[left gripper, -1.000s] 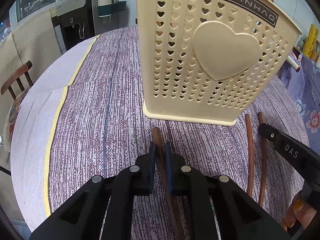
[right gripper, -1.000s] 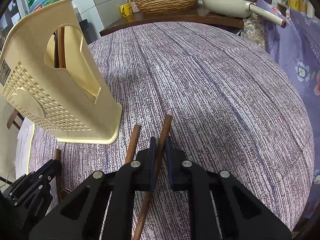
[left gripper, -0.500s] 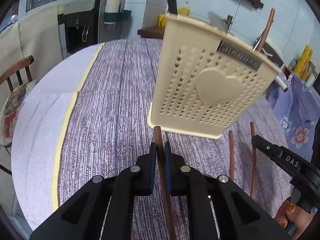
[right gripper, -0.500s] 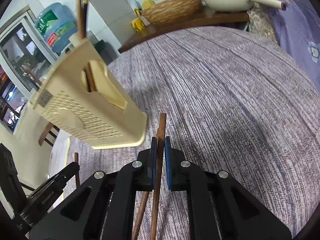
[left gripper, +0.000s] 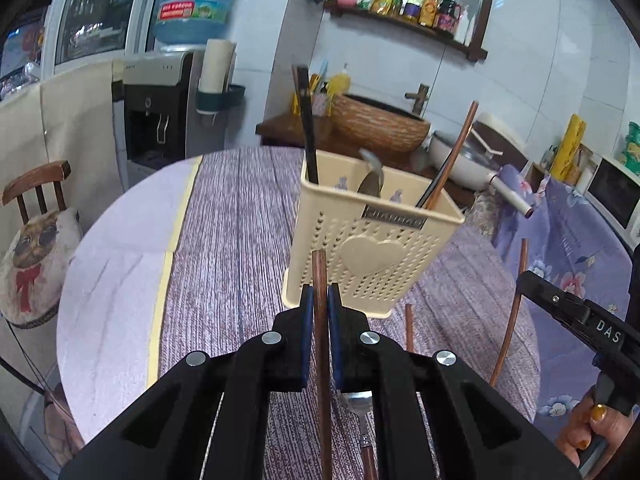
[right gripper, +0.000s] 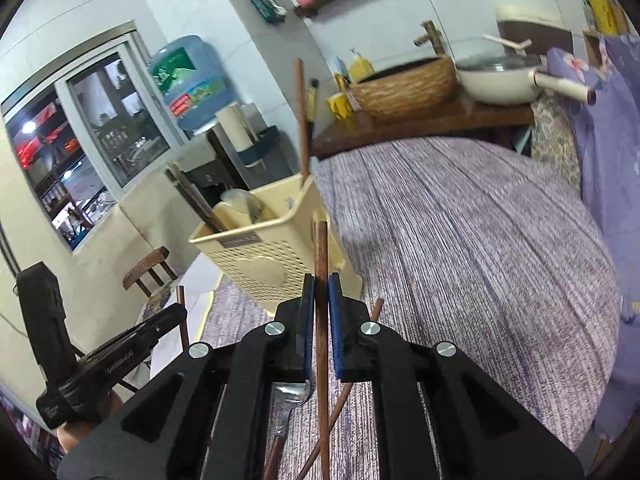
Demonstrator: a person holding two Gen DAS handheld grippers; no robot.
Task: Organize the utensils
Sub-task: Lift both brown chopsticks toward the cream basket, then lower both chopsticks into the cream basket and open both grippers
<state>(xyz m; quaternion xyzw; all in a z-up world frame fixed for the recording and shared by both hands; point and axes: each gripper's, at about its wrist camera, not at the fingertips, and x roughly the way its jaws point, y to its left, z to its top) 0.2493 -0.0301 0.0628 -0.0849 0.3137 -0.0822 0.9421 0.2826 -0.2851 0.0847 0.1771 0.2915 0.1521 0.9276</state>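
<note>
A cream perforated utensil holder stands on the purple striped tablecloth; it also shows in the right wrist view. It holds a dark utensil, a metal spoon and a brown chopstick. My left gripper is shut on a brown chopstick, lifted above the table in front of the holder. My right gripper is shut on another brown chopstick, raised to the holder's right. A loose chopstick and a fork lie on the table below.
The round table has a chair at its left. A counter behind carries a woven basket and a white pan. A water dispenser stands at the back left. Purple floral fabric lies at the right.
Both grippers have lifted their chopsticks off the table and risen well above it, so the holder now appears smaller and lower and its open top shows.
</note>
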